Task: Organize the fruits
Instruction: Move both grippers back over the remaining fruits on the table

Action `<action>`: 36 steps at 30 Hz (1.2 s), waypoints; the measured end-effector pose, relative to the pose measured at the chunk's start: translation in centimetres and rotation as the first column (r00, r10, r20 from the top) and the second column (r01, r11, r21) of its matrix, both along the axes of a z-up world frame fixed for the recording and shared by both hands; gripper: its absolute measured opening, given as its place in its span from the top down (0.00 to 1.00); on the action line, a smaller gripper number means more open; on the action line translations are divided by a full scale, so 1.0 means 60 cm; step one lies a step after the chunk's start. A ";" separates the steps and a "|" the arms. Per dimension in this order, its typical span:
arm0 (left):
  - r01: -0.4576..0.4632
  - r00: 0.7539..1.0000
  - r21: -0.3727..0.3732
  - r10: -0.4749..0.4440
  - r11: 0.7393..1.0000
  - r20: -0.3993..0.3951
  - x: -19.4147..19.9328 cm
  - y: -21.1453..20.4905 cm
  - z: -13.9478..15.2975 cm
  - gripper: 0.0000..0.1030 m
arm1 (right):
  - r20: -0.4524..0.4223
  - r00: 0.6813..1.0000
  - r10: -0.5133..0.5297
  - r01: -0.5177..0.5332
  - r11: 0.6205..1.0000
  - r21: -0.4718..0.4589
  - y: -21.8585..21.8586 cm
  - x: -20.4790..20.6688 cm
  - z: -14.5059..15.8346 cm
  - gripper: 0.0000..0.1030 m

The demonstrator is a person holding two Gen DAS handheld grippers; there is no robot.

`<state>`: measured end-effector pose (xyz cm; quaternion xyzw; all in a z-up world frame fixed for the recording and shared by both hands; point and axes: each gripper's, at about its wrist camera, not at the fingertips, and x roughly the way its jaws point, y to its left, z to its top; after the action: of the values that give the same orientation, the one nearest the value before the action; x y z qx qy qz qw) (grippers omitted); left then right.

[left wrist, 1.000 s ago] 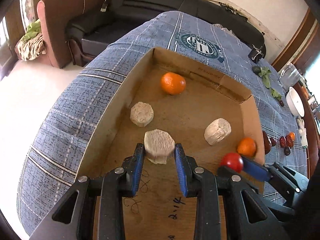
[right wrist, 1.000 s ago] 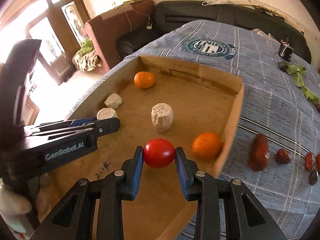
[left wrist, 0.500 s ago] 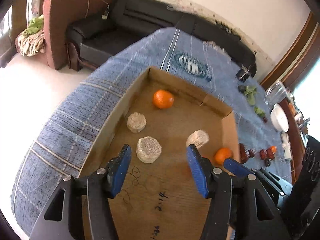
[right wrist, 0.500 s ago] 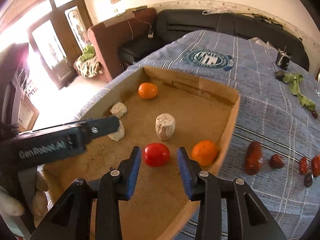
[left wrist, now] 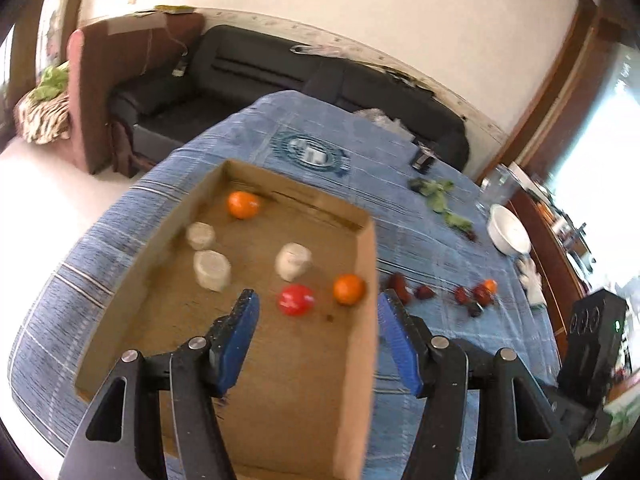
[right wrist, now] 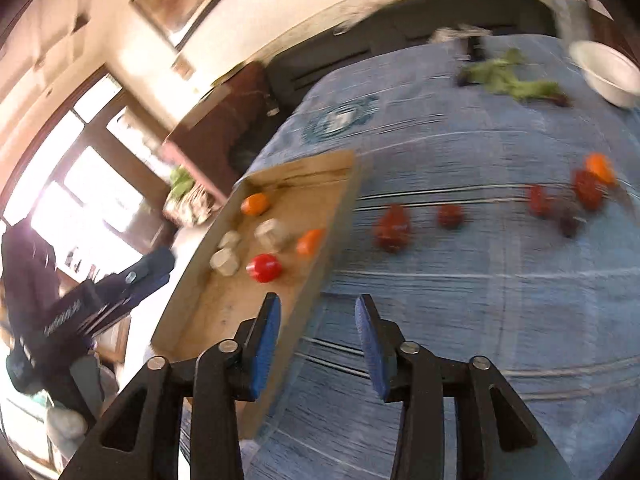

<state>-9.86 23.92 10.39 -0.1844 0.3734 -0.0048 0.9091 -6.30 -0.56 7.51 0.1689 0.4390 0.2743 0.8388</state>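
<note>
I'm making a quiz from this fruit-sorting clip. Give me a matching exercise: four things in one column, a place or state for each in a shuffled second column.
Things:
1. round red tomato
2. white ceramic bowl
3. dark red oblong fruit
4. left gripper

Places or states:
A. on the blue cloth beside the box
B. open, empty
C. inside the cardboard box
D. far edge of the table

Pairs: 1-C, 2-D, 3-A, 4-B

Both wrist cams look down, sharing box [left wrist: 362, 320] [right wrist: 224, 316].
</note>
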 end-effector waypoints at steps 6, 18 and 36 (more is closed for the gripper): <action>0.084 0.996 0.043 -0.085 0.996 0.020 -0.006 -0.065 0.021 0.37 | 0.101 0.984 -0.149 0.166 0.968 -0.189 -0.156 0.013 0.067 0.44; 0.195 0.981 0.091 -0.195 0.977 -0.006 0.029 -0.180 0.009 0.35 | 0.451 0.771 -0.450 0.603 0.743 -0.289 -0.419 0.037 0.297 0.29; 0.322 0.944 0.141 -0.306 0.936 -0.120 0.134 -0.293 -0.101 0.39 | -0.035 0.957 -0.289 0.282 0.950 -0.136 -0.290 0.149 -0.037 0.34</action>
<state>-1.80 6.34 4.36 -0.0495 0.4405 -0.1115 0.8894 2.61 -17.96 5.28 0.1836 0.4494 0.1162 0.8665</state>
